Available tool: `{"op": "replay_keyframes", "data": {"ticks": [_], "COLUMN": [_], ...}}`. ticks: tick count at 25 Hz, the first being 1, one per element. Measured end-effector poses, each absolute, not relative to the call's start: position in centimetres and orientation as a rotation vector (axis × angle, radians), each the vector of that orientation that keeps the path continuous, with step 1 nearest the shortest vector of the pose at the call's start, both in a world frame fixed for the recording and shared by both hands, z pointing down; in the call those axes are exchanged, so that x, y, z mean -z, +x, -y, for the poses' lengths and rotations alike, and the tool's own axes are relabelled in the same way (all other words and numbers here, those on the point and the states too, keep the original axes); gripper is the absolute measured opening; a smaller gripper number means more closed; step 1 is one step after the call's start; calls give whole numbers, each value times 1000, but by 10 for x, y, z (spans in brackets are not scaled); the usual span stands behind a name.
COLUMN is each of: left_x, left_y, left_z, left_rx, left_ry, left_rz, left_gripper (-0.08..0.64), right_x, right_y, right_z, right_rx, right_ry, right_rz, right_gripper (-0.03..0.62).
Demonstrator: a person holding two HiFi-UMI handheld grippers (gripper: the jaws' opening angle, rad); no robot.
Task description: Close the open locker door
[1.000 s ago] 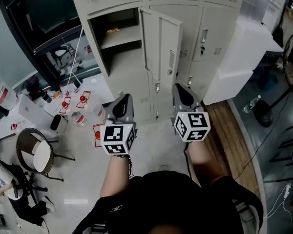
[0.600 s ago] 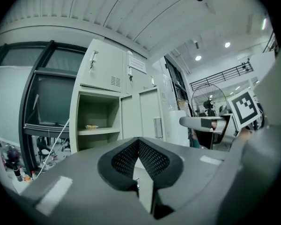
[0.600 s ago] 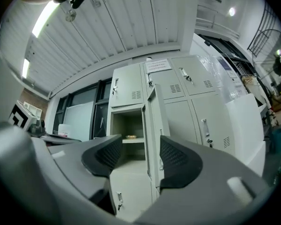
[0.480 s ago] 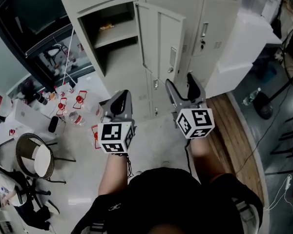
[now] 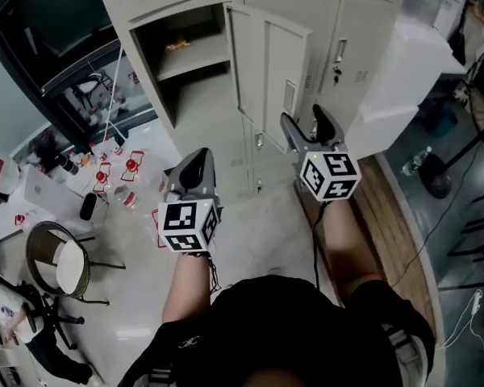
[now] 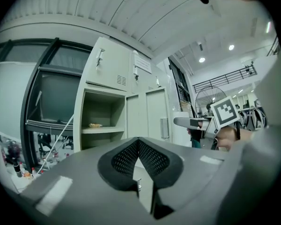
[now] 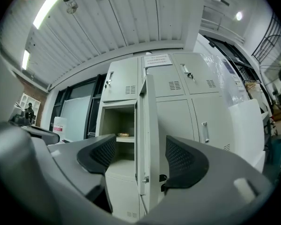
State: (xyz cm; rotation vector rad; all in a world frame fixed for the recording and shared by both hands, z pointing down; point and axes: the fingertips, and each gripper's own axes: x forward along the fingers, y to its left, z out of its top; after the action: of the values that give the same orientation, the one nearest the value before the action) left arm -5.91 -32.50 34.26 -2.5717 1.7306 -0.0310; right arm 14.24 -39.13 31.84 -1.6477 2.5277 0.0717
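Two right fingers point(image 7: 182, 161), just opening, frame one door point(image 7: 150, 125).

Locker door point(image 5: 270, 71) is open: swung out from the locker fronts toward me, standing roughly square to them. It hinges on the right side of its compartment point(image 5: 185, 71), which is fully exposed. Pale grey sheet metal, upright, with two pressed vertical panels and a small latch plate point(image 5: 289, 97) near the free edge. From my right side I see it nearly edge-on.
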Motion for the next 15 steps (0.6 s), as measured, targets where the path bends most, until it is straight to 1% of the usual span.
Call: {"op": "replay_keyframes", "data": {"ticks": [10, 12, 13, 15], "left_x": [-345, -345, -346, -348], "left_y": [-67, -69, -71, -73], "left_z": [329, 330, 330, 331], "left_rx": [43, 49, 50, 50], "left_ry": [-2551, -2541, -2538, -2540], "left_rz": [-1767, -1774, -1780, -1792], "left_gripper": [0, 0, 0, 0], "right_x": [-334, -339, -342, -346], "right_y": [143, 145, 146, 150], "right_z": [441, 446, 447, 448], "right_rx": [84, 117, 130, 134], "right_ry": [-1616, -1611, -1621, -1659], "right_rz": [-2625, -2631, -2625, -2605], "right_gripper": [316, 303, 270, 119]}}
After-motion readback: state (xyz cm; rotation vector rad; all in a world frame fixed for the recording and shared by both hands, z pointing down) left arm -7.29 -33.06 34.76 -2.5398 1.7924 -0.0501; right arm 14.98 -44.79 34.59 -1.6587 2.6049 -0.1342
